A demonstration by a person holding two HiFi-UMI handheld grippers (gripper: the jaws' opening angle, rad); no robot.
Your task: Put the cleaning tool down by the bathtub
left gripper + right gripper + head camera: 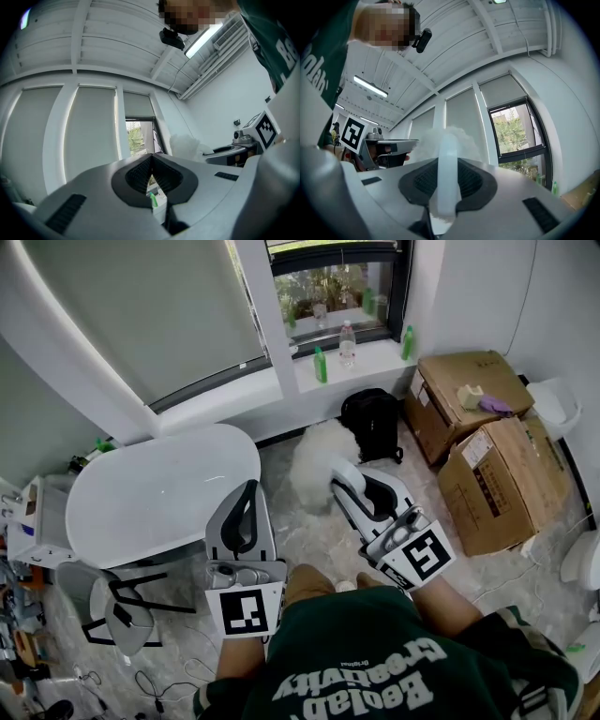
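The cleaning tool is a fluffy white duster (314, 468) with a pale translucent handle (446, 180). My right gripper (343, 472) is shut on that handle, and the duster's head (445, 140) stands beyond the jaw tips. In the head view it hangs over the floor, just right of the white oval bathtub (155, 495). My left gripper (247, 487) is beside the tub's right end, its jaws closed together with nothing between them. In the left gripper view the duster (186, 144) shows to the right.
A black bag (372, 423) stands under the window. Two cardboard boxes (480, 442) fill the right side. Green bottles (320, 364) and a clear bottle (347, 343) stand on the windowsill. A grey chair (120, 607) is at the lower left.
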